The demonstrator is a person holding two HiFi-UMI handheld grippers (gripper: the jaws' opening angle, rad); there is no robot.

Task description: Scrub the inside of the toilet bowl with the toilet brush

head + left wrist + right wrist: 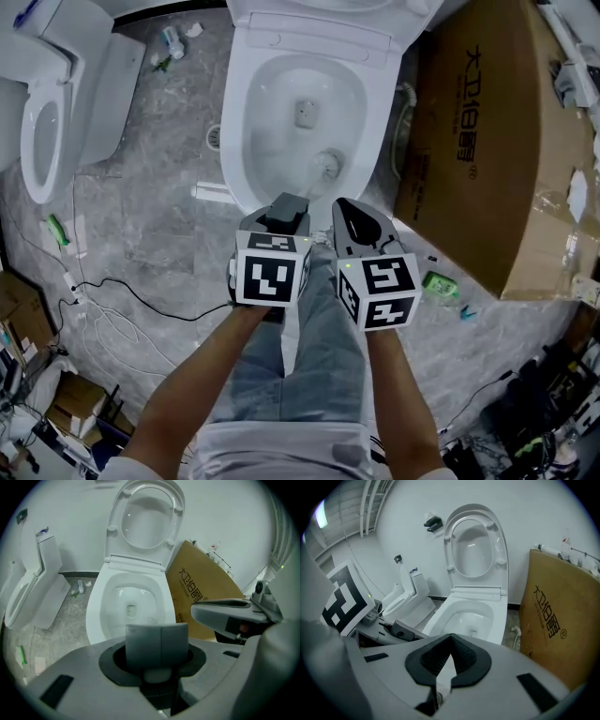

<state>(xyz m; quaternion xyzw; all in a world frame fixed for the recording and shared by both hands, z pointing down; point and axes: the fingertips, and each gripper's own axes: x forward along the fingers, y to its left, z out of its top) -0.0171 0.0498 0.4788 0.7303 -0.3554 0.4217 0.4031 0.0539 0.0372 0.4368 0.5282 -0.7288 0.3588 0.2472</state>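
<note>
at the far left a second toilet [42, 141] stands on the grey marbled floor [159, 216], with a thin cable [141, 300] trailing across it. moving in, my left hand-held gripper [284, 208] hovers just over the front rim of the toilet bowl [234, 122]. in the left gripper view its two grey jaws are pressed flat together along a centre seam. a pale rounded bit sits under them that i cannot identify. the bowl's lid [147, 520] is tipped up against the wall. down in the bowl, near the front right, lies the head of the toilet brush [326, 166]. right beside it is my right hand-held gripper [342, 208], tips meeting and pinching a slim white strip that looks like the brush's handle. further right, a big cardboard box [487, 141] leans beside the toilet.
</note>
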